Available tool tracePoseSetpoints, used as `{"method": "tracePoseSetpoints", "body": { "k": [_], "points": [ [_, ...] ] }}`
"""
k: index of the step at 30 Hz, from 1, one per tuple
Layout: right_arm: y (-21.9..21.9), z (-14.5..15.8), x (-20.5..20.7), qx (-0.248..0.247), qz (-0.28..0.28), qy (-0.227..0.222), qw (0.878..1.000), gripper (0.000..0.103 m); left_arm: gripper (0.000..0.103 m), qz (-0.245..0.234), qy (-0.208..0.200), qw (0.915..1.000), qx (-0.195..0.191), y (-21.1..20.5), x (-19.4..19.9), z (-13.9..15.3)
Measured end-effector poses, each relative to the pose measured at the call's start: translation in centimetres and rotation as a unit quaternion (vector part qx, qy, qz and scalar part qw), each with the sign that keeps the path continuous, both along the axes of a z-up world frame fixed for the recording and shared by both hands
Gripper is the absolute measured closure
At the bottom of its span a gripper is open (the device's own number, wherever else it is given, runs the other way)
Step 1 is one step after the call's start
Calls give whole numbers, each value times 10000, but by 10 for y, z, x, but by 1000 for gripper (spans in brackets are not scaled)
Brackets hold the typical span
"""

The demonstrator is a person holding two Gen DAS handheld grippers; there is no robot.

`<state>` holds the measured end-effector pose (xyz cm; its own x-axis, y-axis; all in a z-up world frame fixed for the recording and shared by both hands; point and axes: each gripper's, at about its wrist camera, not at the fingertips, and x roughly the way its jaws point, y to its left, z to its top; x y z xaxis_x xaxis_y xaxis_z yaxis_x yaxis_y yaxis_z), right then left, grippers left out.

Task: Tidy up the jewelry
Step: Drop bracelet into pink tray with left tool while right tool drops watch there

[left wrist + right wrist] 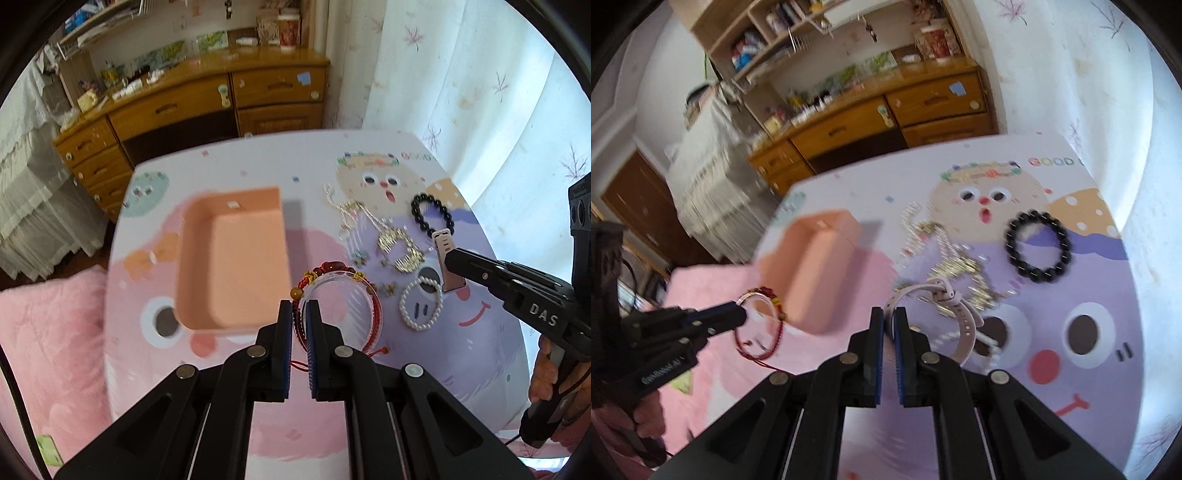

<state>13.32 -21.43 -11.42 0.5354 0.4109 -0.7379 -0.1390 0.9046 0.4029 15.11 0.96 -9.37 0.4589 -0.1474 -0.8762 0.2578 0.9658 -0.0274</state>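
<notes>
Bench (369,406) carries pink tray (236,258), near left tongs. Left tongs (298,314) clamp clear bangle with red cord bracelet (338,299), just right of tray. Right tongs (888,319) pinch pale watch strap (964,321) above gold chains (960,269).

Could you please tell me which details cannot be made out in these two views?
- Right wrist view: the pink tray and silver chains are motion-blurred; the tray's inside is not visible.
- Left wrist view: the watch strap is partly hidden behind the right tongs.
- Left wrist view: the left tongs cover part of the clear bangle and red cord bracelet.
- Small charms are too small to identify.
</notes>
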Motion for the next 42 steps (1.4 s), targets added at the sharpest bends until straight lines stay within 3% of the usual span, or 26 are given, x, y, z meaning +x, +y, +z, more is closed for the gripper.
{"method": "tracePoseSetpoints", "body": {
  "k": [9, 17, 27, 28, 30, 33, 35, 38, 42],
  "points": [
    [60, 20, 7, 886, 170, -232, 9956, 98, 98, 4, -430, 9991, -34, 53, 35, 31],
    [115, 18, 19, 857, 342, -283, 9953, 97, 98, -94, -644, 9977, -213, 83, 82, 37],
    [149, 11, 33, 724, 214, -372, 9965, 95, 97, -384, -417, 9980, -287, 81, 112, 12],
    [151, 11, 34, 654, 171, -413, 9969, 95, 95, -384, -382, 9981, -279, 80, 113, 10],
    [152, 9, 36, 535, 63, -387, 9978, 95, 77, -363, -283, 9986, -254, 80, 114, 7],
    [149, 3, 38, 471, -94, -179, 9987, 88, 63, -376, -213, 9983, -389, 81, 114, 8],
    [144, 3, 34, 464, -209, -161, 9986, 75, 57, -368, -204, 9983, -411, 82, 112, 9],
    [138, 5, 27, 379, -359, -185, 9985, 59, 56, -387, -168, 9985, -359, 81, 110, 9],
    [130, 0, 20, 211, -448, -32, 9988, 48, 47, -490, -89, 9985, -239, 75, 98, 7]
  ]
}}
